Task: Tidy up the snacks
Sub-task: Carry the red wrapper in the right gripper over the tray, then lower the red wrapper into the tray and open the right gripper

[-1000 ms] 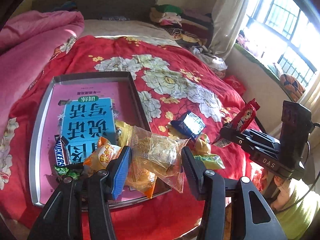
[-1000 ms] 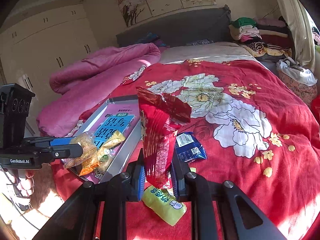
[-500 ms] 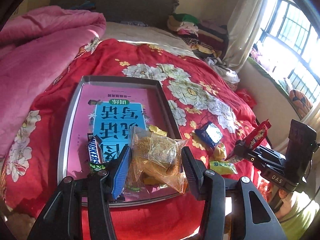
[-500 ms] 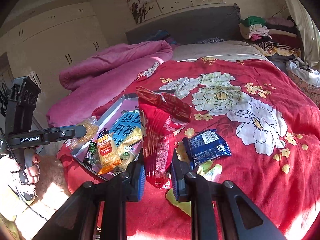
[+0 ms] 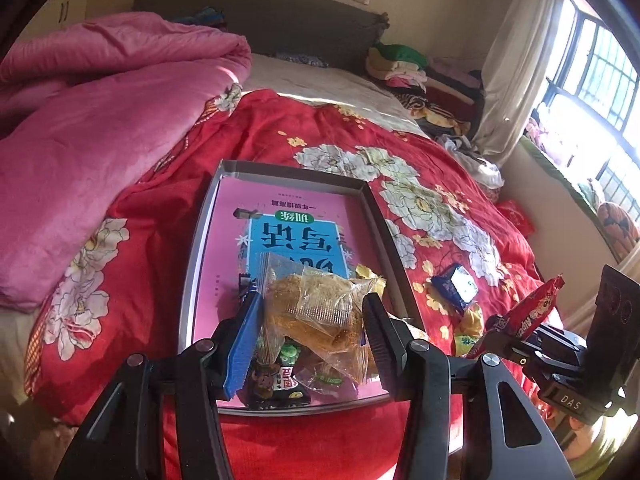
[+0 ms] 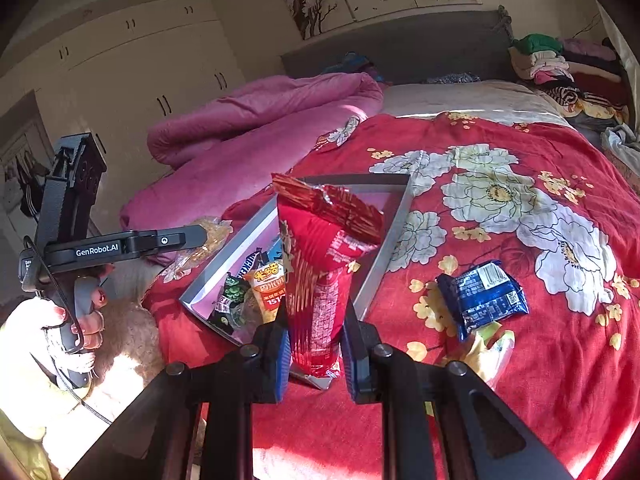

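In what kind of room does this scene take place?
Most likely a home bedroom: a bed with a red floral bedspread, a crumpled pink quilt, and cream built-in wardrobe doors.

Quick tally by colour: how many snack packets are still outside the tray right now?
Red packet, gripped in the right hand-held gripper: 1
Clear packet, gripped in the left hand-held gripper: 1
Blue packet, on the bedspread: 1
Yellow packet, on the bedspread: 1 for sure; a second may overlap it
Total: at least 4

Black hand-held gripper, blue pads, "GenRobot.AI" marking.
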Available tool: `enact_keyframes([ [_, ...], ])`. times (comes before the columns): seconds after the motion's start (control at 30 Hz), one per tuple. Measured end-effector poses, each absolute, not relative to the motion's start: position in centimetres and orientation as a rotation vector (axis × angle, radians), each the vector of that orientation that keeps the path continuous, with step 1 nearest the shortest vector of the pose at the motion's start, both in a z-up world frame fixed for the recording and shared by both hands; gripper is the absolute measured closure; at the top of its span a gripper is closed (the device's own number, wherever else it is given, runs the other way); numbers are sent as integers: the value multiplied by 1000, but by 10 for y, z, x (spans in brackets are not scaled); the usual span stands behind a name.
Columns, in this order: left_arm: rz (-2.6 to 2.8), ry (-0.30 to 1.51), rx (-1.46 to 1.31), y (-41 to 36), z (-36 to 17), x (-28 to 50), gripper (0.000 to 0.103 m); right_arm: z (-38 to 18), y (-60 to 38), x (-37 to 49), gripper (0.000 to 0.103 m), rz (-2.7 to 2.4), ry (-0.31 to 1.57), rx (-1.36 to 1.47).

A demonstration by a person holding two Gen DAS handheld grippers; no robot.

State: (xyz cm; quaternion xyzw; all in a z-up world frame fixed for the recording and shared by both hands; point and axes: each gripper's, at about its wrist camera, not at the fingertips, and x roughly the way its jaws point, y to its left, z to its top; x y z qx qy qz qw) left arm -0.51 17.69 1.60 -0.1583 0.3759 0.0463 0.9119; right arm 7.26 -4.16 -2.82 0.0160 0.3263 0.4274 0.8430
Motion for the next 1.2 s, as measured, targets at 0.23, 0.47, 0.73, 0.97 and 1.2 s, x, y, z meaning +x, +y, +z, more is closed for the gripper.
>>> enact_keyframes([
  [0.23,146,759,-336,197,12,-11,50,-26,-16,61,81,940,696,-2],
  [0.47,195,763,-335,214,2,-11,50,-26,3,54,81,953,701,-31],
  [0.73,213,779,-373,230,-10,-9,50,-32,20,54,81,954,718,-60],
  [0.97,211,791,-345,226,-14,-4,50,-40,32,57,81,953,746,-77],
  [1.2,207,819,-342,226,-20,1,50,-52,42,58,81,954,773,-109],
])
